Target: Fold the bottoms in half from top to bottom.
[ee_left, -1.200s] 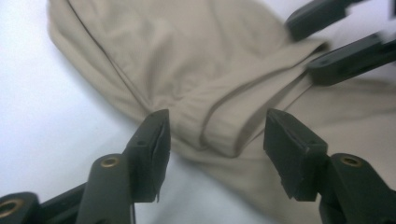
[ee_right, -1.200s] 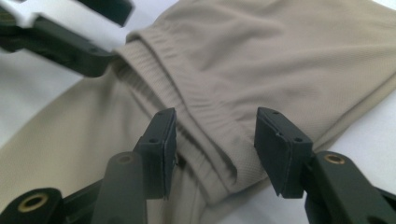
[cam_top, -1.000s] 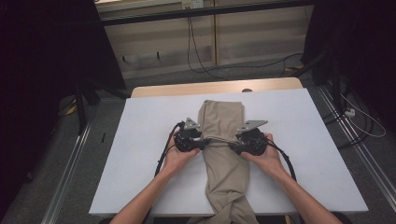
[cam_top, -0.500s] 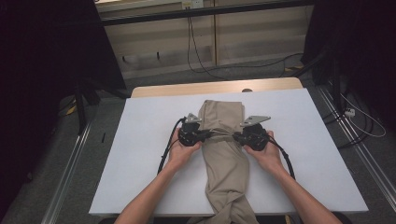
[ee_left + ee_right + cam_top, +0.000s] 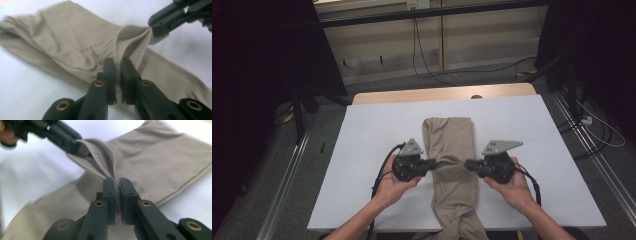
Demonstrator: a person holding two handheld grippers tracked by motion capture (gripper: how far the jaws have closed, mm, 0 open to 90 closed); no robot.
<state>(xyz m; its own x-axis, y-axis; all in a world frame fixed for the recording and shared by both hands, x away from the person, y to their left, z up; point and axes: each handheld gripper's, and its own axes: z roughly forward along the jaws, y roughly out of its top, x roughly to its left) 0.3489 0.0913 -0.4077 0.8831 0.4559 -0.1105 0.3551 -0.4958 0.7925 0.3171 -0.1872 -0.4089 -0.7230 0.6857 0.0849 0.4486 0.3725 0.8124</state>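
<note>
1. Fabric handling is the work in hand: a tan garment (image 5: 452, 165), folded into a long strip, lies lengthwise down the middle of the white table (image 5: 362, 150), its near end hanging over the edge toward the person.

2. Left gripper (image 5: 432, 165): clenched on the garment's left edge. The left gripper view shows its jaws nearly together with a ridge of ribbed cloth pinched between them.

3. Right gripper (image 5: 469, 164): clenched on the garment's right edge, directly opposite. The right gripper view shows a fold of cloth rising into the narrow gap between its jaws.

4. Position of the garment relative to the grippers: the strip runs crosswise between the two, at their tips. The far folded end lies flat beyond them; the near end trails behind them toward the person. At the grip line the cloth is gathered and narrowed, raised slightly off the table.

5. Step in hand, as judged: both edges are secured at mid-length, which suits folding the strip across itself.

6. Next move, as judged: lift both grippers together, keeping them level, and carry the pinched line toward one end so that one half lays over the other.

7. Caution: uneven lift or a slipping pinch would skew the fold; hold both grips firm until the cloth is laid flat.
</note>
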